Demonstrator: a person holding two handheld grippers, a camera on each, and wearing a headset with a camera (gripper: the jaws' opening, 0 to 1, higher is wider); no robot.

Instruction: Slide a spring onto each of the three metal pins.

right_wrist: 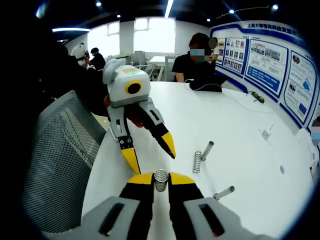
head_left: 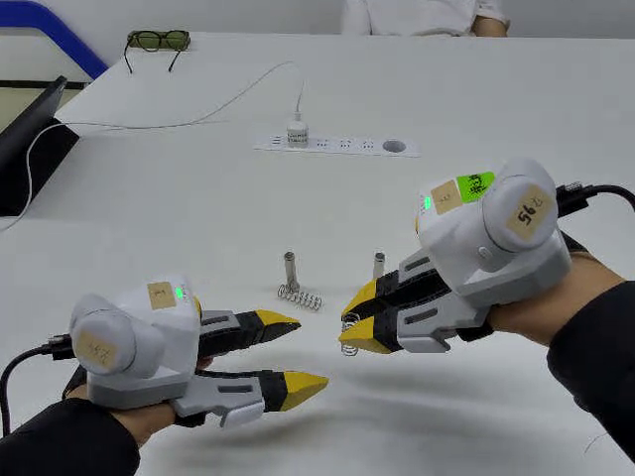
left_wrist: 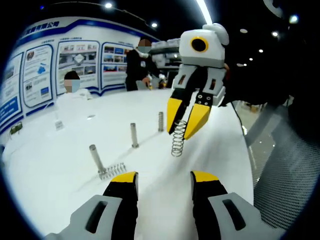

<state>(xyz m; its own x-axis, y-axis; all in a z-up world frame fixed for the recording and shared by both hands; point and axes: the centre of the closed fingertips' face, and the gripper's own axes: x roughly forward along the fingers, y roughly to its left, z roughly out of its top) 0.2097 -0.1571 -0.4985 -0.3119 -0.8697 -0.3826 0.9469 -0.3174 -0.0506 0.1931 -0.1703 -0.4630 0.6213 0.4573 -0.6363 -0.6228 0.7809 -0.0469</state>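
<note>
The spring (head_left: 348,337) in the right claw (head_left: 353,319) is mostly covered by the yellow tips in the head view, with only a few coils showing. The right gripper view shows it end-on, its length hidden. In the left gripper view, the farthest pin (left_wrist: 160,121), just beside that claw's tips, is too small to tell bare from coiled. Lettering on the wall poster (left_wrist: 80,60) is unreadable.

White, yellow-tipped left hand-held gripper (head_left: 306,352) and right hand-held gripper (head_left: 346,324); black cables (head_left: 18,365); dark sleeves (head_left: 60,446)
</note>
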